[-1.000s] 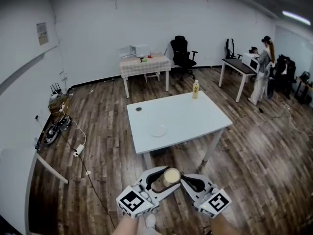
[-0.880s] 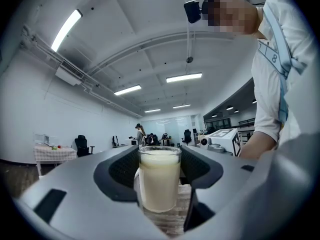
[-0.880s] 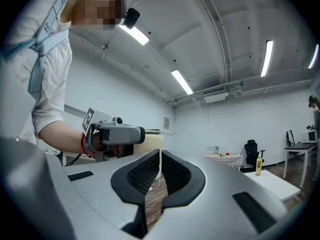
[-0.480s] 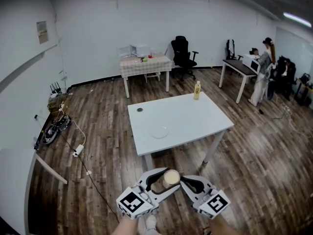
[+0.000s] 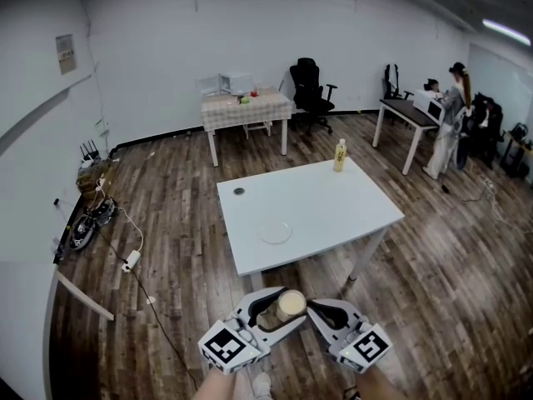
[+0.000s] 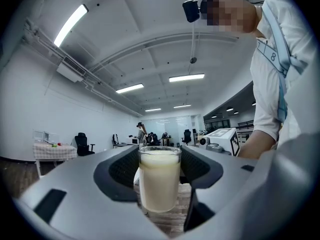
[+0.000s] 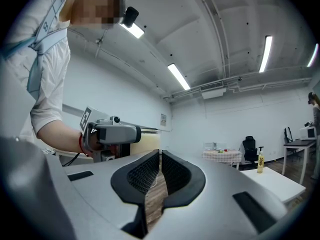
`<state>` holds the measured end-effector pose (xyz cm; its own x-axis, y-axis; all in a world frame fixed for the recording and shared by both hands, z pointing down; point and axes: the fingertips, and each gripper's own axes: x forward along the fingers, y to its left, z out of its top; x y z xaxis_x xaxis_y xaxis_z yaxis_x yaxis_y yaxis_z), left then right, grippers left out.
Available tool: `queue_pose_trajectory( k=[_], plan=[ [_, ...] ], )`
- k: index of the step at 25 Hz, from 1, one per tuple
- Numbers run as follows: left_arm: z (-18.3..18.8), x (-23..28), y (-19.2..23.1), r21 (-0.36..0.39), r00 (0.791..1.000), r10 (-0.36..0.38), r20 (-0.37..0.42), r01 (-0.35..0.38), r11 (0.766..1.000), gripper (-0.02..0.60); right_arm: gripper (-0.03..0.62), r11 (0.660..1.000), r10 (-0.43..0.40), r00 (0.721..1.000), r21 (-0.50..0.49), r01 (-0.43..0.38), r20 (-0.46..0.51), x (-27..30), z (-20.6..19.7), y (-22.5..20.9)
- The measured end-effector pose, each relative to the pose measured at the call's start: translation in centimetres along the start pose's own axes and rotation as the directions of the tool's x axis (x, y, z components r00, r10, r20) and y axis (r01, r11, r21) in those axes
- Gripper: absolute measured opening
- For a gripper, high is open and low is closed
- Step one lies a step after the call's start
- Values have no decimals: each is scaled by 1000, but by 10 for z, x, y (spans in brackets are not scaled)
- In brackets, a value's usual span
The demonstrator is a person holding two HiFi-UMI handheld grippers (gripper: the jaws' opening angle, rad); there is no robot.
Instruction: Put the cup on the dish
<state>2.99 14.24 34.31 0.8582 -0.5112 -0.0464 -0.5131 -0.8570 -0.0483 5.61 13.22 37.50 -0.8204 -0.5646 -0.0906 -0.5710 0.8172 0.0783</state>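
I have the clear glass cup of pale creamy liquid [image 6: 159,179] clamped in the left gripper [image 5: 281,307]. The left gripper view shows both dark ribbed pads pressed on its sides, and the cup stands upright. The right gripper [image 7: 160,160] rides just beside it at 3 o'clock, its jaws together with nothing between them.

In the head view the cup [image 5: 292,302] hangs over the wooden plank floor [image 5: 183,290], well short of the white rectangular tabletop [image 5: 333,207]. The shallow round pale dish [image 5: 276,232] lies on that tabletop at 12 o'clock from the cup, near the front edge. A yellow bottle [image 5: 340,155] stands at the far corner, at about 1 o'clock from the dish and well apart from it.

I judge this to be the carry step: the cup is picked up and not yet brought to the table. Next I need to walk the left gripper forward to 12 o'clock, over the near edge, and centre the cup above the dish. The liquid sits close to the rim, so I should keep it level, lower it until the base rests flat, and only then part the jaws.
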Motion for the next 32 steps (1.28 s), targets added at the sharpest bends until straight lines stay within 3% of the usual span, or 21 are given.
queue_pose_trajectory(
  k=[21,32],
  plan=[
    [-24,-2,123,-44,995,-102,-11,101,994,259,35,994,-109,992,-31,107,-66,104,-31,-47],
    [-47,18,163,-82,991,-129,-36,126,989,259,35,995,-97,988,20,100,-119,129,-63,-73]
  ],
)
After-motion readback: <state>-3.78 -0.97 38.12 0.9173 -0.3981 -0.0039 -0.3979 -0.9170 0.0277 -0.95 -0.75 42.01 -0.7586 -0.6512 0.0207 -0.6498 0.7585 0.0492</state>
